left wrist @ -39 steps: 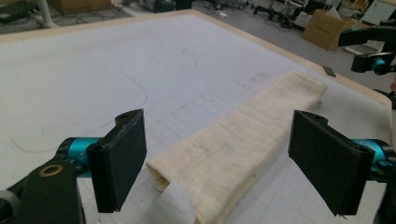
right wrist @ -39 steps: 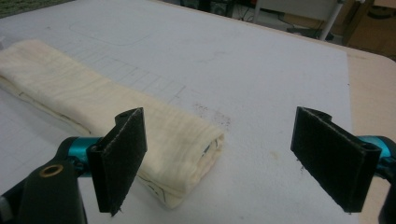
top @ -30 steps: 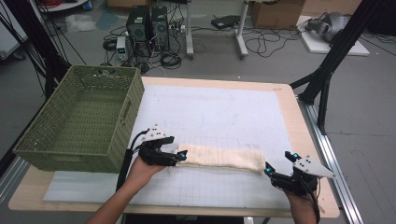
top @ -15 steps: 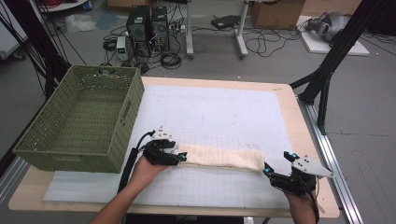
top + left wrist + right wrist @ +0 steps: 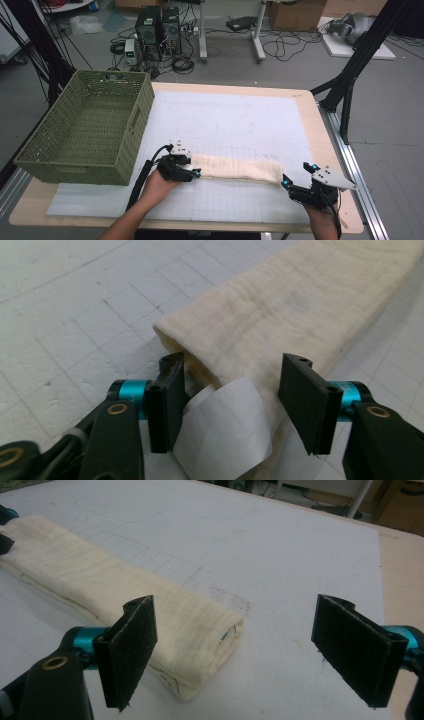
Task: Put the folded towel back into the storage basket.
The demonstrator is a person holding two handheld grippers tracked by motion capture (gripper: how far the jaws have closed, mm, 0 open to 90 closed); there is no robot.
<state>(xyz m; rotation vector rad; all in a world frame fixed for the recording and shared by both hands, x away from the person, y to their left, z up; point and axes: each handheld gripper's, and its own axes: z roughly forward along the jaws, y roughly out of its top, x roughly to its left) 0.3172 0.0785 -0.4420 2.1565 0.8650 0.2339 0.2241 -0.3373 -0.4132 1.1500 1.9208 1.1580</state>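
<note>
A cream towel (image 5: 235, 169), folded into a long strip, lies across the front of the white grid mat (image 5: 240, 115). My left gripper (image 5: 192, 172) lies level at the towel's left end. In the left gripper view that towel end (image 5: 260, 330) and its white tag (image 5: 225, 430) sit between the jaws of the left gripper (image 5: 235, 405), which have just been closing. The left pad touches the tag, while a pressing grip does not show. My right gripper (image 5: 287, 184) rests wide open at the towel's right end (image 5: 200, 630), its fingers apart from the cloth.
A green wicker basket (image 5: 85, 130) stands at the left, overhanging the table's left edge. The wooden table rim (image 5: 330, 150) runs along the right. Beyond the table are cables, computer cases and black stand legs on the floor.
The left hand has shifted slightly at the towel's left end and its jaws have narrowed around it. The right gripper and the towel have stayed put.
</note>
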